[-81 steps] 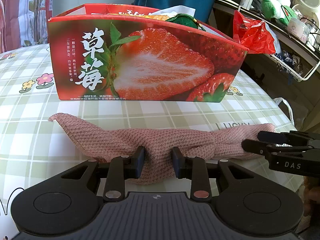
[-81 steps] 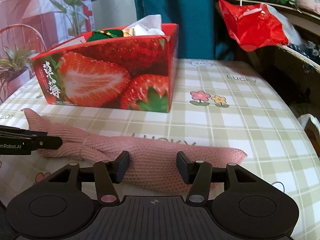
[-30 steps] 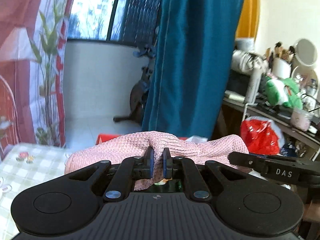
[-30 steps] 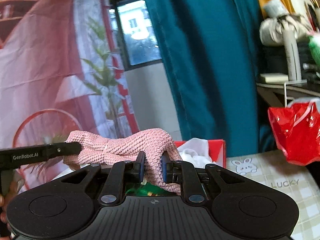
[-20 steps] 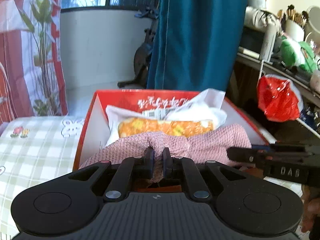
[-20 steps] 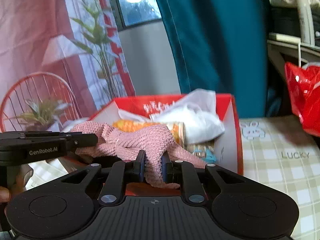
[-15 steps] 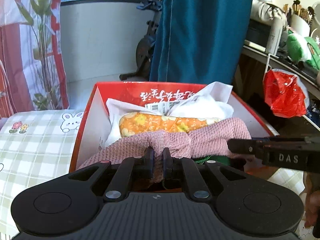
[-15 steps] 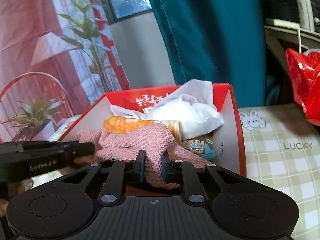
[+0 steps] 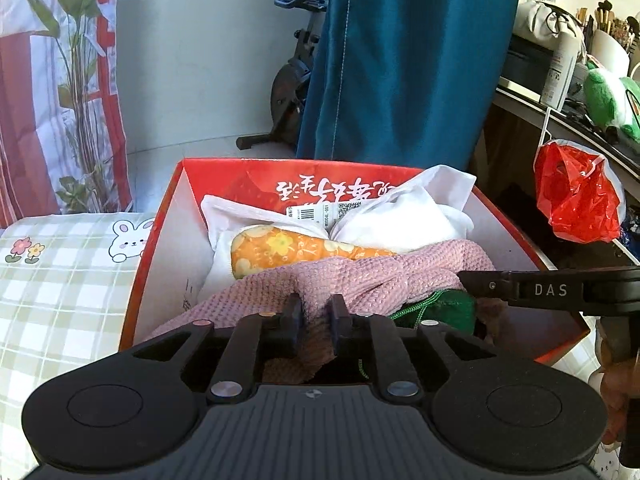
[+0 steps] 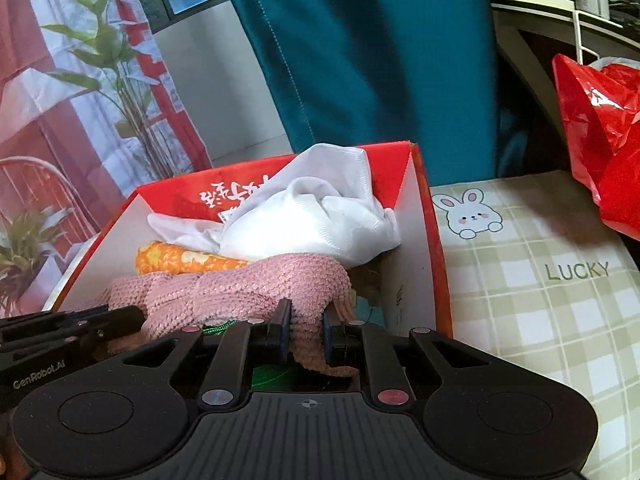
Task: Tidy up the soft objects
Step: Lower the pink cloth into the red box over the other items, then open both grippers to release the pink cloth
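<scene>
A pink knit cloth [image 9: 360, 276] [image 10: 248, 284] is draped across the open red strawberry box [image 9: 168, 224] [image 10: 424, 240], strung between my two grippers. My left gripper [image 9: 316, 316] is over the box's near side; its jaws are opening and a fold of the cloth sits loosely between them. My right gripper [image 10: 306, 332] is shut on the cloth's other end, which hangs down past its pads. In the box lie an orange floral pouch [image 9: 288, 250] [image 10: 180, 260], a white cloth [image 9: 400, 220] [image 10: 312, 216] and a green item [image 9: 440, 308] under the pink cloth.
The box stands on a green checked tablecloth [image 9: 60, 280] [image 10: 540, 280]. A red plastic bag [image 9: 576, 200] [image 10: 600, 132] hangs from a crowded shelf at the right. A teal curtain [image 9: 400, 60] hangs behind the box. A hand [image 9: 616, 392] holds the right gripper.
Both grippers carried the pink cloth from the table up, then down over the open box. Now the left jaws stand wider apart than half a second ago; the right jaws stay closed on the cloth.
</scene>
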The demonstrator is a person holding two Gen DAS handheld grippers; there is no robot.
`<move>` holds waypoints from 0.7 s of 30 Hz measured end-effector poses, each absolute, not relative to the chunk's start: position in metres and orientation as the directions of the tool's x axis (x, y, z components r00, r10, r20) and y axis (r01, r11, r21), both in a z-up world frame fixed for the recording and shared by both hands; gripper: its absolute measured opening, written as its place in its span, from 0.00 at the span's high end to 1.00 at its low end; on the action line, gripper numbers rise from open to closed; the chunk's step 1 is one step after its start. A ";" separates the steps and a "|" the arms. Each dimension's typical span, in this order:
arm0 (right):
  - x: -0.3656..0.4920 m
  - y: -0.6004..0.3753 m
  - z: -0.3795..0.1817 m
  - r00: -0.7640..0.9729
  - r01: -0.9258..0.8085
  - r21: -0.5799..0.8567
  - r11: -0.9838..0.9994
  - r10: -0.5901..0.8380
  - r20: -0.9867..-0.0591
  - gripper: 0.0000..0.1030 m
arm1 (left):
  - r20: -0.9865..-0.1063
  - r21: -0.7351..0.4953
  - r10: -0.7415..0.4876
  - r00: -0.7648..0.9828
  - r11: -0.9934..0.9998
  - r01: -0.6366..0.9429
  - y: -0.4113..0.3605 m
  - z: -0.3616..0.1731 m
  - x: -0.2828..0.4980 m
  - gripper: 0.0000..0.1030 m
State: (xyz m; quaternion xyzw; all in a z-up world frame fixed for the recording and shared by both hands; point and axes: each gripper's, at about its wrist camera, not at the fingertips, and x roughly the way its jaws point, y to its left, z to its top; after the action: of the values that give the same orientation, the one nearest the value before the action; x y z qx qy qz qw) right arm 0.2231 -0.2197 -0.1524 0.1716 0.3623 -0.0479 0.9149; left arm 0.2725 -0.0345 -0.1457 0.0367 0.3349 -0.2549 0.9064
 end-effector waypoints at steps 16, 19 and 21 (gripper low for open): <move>0.194 -0.218 -0.124 0.801 0.159 0.208 0.965 -0.002 -0.599 0.52 | -0.578 -0.062 -0.381 0.721 0.902 0.426 -0.023 -0.111 0.247 0.01; 0.183 -0.212 -0.118 0.812 0.133 0.167 0.977 -0.010 -0.584 0.45 | -0.573 -0.067 -0.384 0.724 0.902 0.426 -0.016 -0.104 0.239 0.00; 0.176 -0.209 -0.114 0.816 0.127 0.157 0.979 -0.013 -0.578 0.36 | -0.574 -0.055 -0.379 0.726 0.902 0.428 -0.013 -0.100 0.233 0.00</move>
State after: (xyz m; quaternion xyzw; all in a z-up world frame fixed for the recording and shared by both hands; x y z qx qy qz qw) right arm 0.1762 -0.2085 -0.1141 0.0947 0.3010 -0.0371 0.9482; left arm 0.2330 -0.0128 -0.0999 0.0408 0.3000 -0.2172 0.9280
